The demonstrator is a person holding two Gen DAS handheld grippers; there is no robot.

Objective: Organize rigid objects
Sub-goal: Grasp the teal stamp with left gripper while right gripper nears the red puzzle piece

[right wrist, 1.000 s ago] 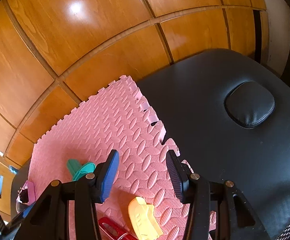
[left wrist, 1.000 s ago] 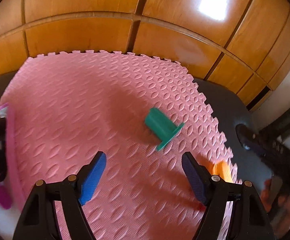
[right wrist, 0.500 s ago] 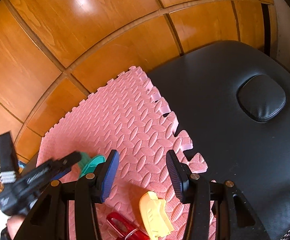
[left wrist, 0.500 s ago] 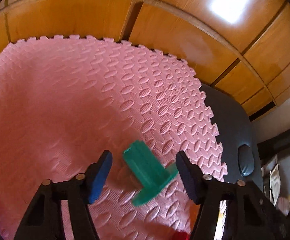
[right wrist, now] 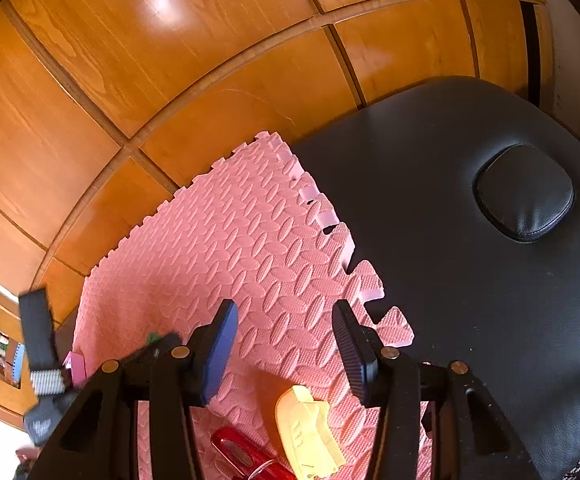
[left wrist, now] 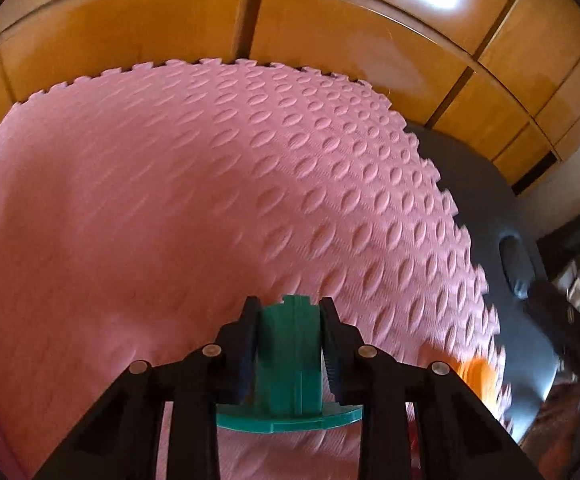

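The green flanged piece [left wrist: 290, 364] sits on the pink foam mat [left wrist: 170, 220], pinched between our left gripper's [left wrist: 288, 344] pads. Our right gripper [right wrist: 286, 356] hovers spread, empty, above a yellow piece [right wrist: 309, 432] and red piece [right wrist: 242, 454].

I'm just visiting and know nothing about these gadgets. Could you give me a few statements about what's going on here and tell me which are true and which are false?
1. The left tool grips a green plastic piece. True.
2. The right tool is clamped on the yellow piece. False: its jaws stand apart with nothing between them, and the yellow piece lies on the mat below it.
3. The pink foam mat lies on a black padded surface. True.
4. A red object lies beside the yellow piece. True.
5. The wall behind the mat is white tile. False: it is wooden panelling.
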